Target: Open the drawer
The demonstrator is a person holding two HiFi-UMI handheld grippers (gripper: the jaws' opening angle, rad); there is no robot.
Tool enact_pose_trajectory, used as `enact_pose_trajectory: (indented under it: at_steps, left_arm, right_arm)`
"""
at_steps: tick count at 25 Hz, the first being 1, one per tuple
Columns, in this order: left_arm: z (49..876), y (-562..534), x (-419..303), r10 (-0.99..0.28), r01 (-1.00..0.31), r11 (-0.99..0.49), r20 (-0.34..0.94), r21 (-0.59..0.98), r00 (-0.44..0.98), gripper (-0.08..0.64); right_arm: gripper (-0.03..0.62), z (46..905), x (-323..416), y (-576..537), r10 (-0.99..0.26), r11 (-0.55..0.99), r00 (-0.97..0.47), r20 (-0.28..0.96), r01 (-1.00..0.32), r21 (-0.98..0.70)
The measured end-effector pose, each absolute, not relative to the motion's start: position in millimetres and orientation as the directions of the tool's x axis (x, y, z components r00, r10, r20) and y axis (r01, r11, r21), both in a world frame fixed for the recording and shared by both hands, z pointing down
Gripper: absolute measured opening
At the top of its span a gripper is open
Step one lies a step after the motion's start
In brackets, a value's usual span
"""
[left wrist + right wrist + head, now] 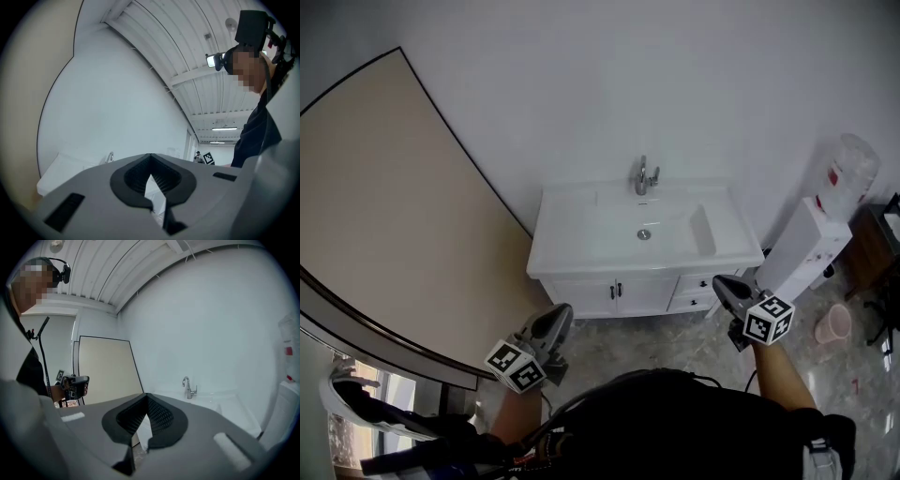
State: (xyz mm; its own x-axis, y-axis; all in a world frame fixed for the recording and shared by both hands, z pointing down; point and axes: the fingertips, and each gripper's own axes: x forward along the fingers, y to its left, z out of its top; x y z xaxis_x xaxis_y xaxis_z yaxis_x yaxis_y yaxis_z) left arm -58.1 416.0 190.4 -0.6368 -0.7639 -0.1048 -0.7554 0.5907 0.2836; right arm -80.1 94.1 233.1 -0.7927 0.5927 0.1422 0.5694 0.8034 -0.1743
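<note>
Bumping of the drawer (pixel 701 281) ahead of the right tongs (pixel 724 284) was risked, since these and the left tongs (pixel 557 317) were shut, empty.

Staged bathroom corner inside a big industrial hall, lab-type set. White vanity (pixel 581 281) with basin (pixel 644 232), chrome faucet (pixel 645 176) and drawers (pixel 701 282) stands against a plain white wall on a marble-look floor (pixel 675 342). Ribbed metal ceiling (pixel 187 47) with strip lights (pixel 224 128); beige panel (pixel 384 206) leans at left, water dispenser (pixel 811 248) at right.
</note>
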Motion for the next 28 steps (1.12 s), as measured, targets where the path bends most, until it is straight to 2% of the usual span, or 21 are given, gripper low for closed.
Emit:
enact_pose_trajectory:
  at_steps: [6, 14, 21, 28]
  left_arm:
    - [185, 355, -84, -0.734, -0.735, 0.619, -0.129, 0.277, -0.667, -0.006]
    - [191, 310, -113, -0.708, -0.701, 0.653, -0.097, 0.287, -0.699, -0.006]
    - [197, 331, -154, -0.709, -0.702, 0.649, -0.103, 0.293, -0.698, -0.006]
    - [191, 394, -219, -0.744, -0.738, 0.61, -0.114, 0.289, -0.659, -0.006]
  right_arm:
    - [-0.003, 226, -125, 34, 0.635, 0.771, -0.761, 0.133, 0.613, -0.17]
    - [-0.003, 235, -172, -5, 0.666, 0.745, -0.734, 0.133, 0.641, -0.187]
    - [-0.003, 245, -210, 12, 0.659, 0.75, -0.738, 0.145, 0.632, -0.192]
    - [-0.003, 232, -257, 74, 0.624, 0.781, -0.767, 0.151, 0.602, -0.167]
